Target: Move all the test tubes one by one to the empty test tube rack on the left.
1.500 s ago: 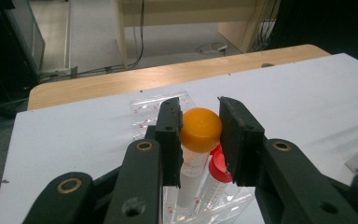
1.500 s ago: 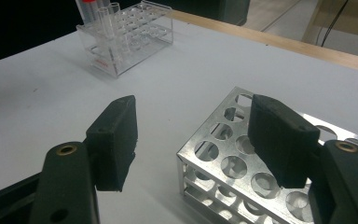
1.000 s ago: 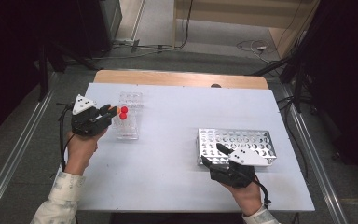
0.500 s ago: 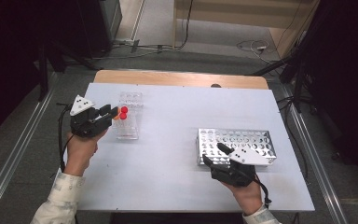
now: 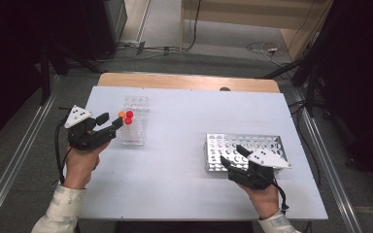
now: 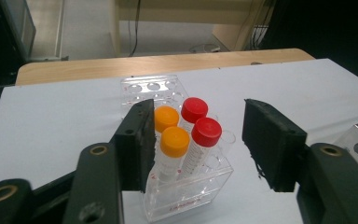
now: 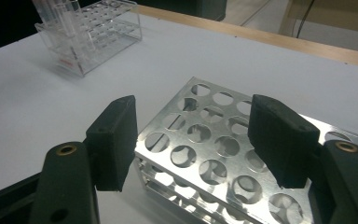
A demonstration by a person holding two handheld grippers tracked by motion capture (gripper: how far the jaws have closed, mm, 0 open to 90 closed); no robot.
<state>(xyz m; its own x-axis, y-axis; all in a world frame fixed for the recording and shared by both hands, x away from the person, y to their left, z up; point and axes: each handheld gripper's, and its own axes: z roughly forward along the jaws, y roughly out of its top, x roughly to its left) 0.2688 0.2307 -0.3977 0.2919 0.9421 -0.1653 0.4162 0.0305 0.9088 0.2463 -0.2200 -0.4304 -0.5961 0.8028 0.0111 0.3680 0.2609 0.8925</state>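
A: What is seen at the left of the table?

B: The left gripper (image 5: 114,122) is held with its jaws spread apart, nothing clamped between them. It is pointed at the clear plastic rack (image 5: 133,121), which stands on the white table (image 5: 184,126) just beside the jaw tips. In the left gripper view, four capped tubes are seen upright in the near end of that rack: two orange-capped tubes (image 6: 174,141) on the left and two red-capped tubes (image 6: 206,132) on the right. The tubes lie between the two jaws, the orange caps close by the left jaw; contact cannot be told.

A: And to the right?

B: The metal rack (image 5: 245,148) is set flat on the table, well apart from the clear one, its round holes seen unfilled. The right gripper (image 5: 230,156) is held over the rack's near left corner, jaws likewise apart and gripping nothing. In the right gripper view, the rack's corner (image 7: 205,154) is framed between the jaws.
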